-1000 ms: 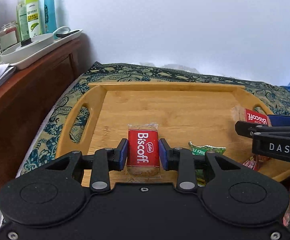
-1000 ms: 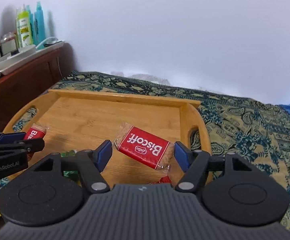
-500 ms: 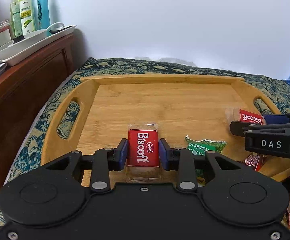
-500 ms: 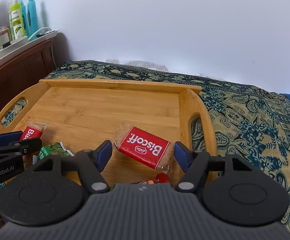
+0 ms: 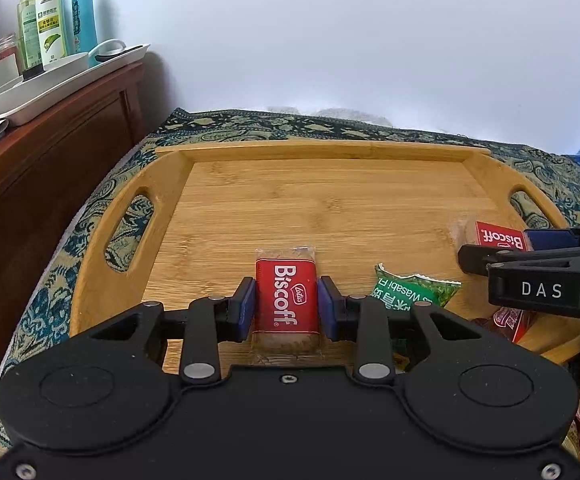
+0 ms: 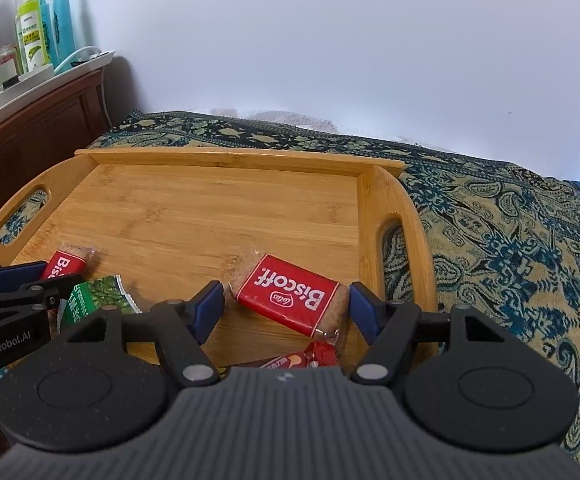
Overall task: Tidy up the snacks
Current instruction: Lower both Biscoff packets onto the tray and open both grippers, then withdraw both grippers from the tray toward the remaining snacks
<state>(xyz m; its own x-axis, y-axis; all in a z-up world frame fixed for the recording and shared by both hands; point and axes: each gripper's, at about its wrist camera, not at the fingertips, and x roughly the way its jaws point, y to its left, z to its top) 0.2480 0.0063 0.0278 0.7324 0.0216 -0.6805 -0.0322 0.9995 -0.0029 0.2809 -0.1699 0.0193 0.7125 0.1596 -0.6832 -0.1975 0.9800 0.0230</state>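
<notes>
Wooden tray (image 5: 330, 200) on paisley cloth (image 6: 510, 240), white wall (image 5: 330, 40)

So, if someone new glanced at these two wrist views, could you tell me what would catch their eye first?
Probably the two red Biscoff packets over the wooden tray: the left gripper is clamped on one Biscoff packet upright between its blue pads, while the right gripper holds a second Biscoff packet slantwise near the tray's right handle. Next, the green wasabi snack bag lying on the tray between them.
</notes>
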